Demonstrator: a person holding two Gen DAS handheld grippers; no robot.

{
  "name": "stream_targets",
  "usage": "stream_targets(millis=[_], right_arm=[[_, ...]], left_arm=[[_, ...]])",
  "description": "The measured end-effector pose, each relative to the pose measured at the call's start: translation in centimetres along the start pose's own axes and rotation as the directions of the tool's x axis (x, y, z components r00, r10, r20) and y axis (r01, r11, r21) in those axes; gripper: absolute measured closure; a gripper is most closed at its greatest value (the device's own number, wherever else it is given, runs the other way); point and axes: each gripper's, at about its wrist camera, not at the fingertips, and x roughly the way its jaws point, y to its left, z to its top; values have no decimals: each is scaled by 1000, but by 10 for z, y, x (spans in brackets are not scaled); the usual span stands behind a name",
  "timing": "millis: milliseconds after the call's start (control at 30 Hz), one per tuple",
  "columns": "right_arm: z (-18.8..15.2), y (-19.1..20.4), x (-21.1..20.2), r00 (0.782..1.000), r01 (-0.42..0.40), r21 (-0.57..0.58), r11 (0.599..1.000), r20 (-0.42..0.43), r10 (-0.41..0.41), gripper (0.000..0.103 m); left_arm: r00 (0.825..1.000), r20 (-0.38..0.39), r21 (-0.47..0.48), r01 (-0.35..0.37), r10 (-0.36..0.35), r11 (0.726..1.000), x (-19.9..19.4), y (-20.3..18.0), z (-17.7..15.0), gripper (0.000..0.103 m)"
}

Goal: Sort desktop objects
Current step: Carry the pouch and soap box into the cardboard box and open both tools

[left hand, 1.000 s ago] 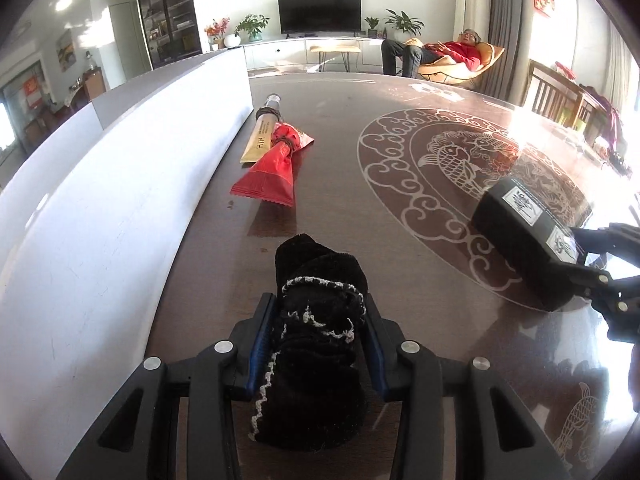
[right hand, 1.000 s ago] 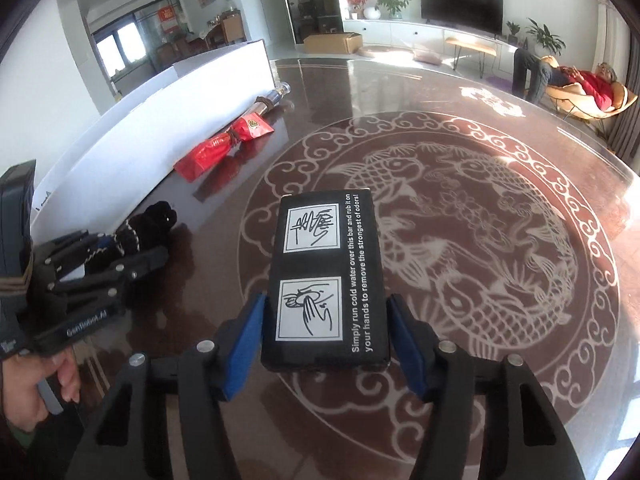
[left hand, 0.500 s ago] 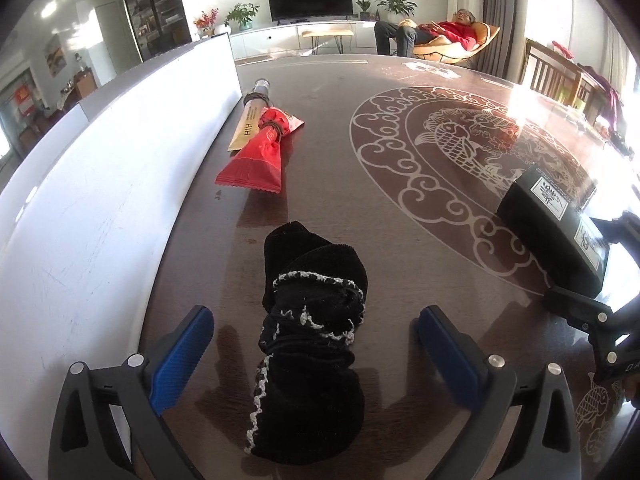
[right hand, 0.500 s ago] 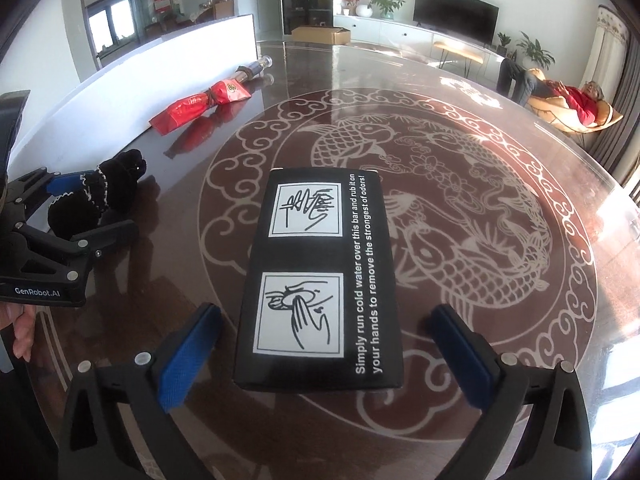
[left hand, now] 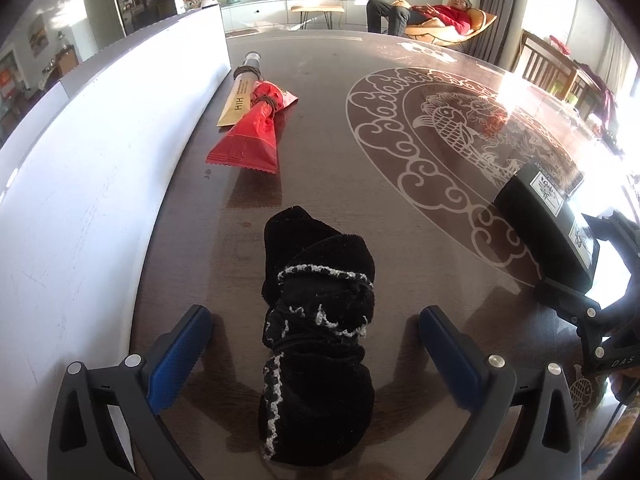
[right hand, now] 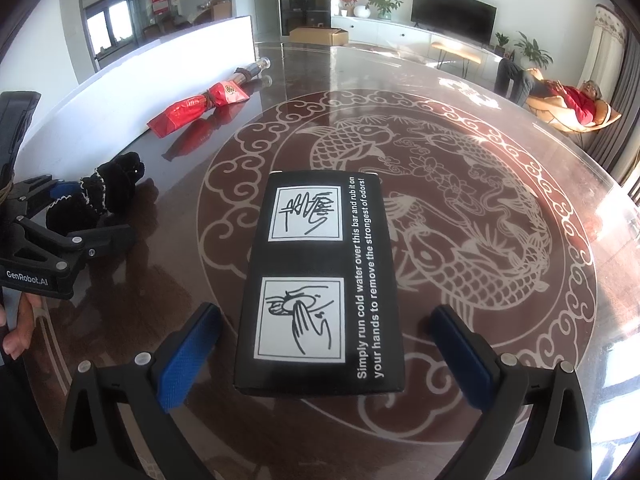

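Two grippers stand with jaws spread wide: left gripper (left hand: 314, 344) around a soft, squashable black sock bundle (left hand: 316, 332), right gripper (right hand: 326, 344) flanking a rigid black box (right hand: 320, 284), best pinched across its long sides.

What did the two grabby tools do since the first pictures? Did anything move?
Both tools let go. A second ago the left tool squeezed the black sock bundle and the right tool squeezed the black box. Now both are open, fingers apart from their things. The sock bundle, the box, the red packet and the tube stayed put on the table.
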Motion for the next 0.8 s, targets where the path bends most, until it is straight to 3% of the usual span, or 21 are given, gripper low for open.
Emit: stream_targets(millis=[67,100,133,167,300,400,533,667,733,800], right_arm=[[7,-1,2,996,-34,-41,999,-79,30,1],[10,-2,2,993,-54,-58,997,-107,47,9],[12,-4,-3,994,-63,-65,996,-98,56,44],[15,-6,-7,993,-62,-69,996,-101,55,44],[14,-15,-22,988,-112,-15,994,-105,109,44],[5,-23,-48,978,-204,81,976,-29,207,44],[6,-24,-59,962,-271,154,950,9,273,44],[50,5,-77,945,-324,102,941,72,318,44],[83,34,-85,928,-364,49,930,107,358,44],[117,69,-89,903,-410,-10,912,135,407,44]], left_arm=[[999,-35,4,8,-8,1000,-1,0,0,0],[1000,-16,2,20,-20,1000,-4,0,-2,4],[1000,23,5,0,0,1000,-9,-1,-4,33],[998,56,8,9,-9,1000,-15,-2,-5,71],[993,114,-5,44,-43,999,-37,-7,-14,70],[984,165,6,70,-70,998,-67,-17,-25,70],[969,212,-28,139,-130,990,-105,-5,-22,70],[946,287,-93,182,-149,979,-154,45,-5,70],[945,307,-143,160,-110,977,-171,82,4,70],[952,304,-193,92,-29,977,-179,120,9,70]])
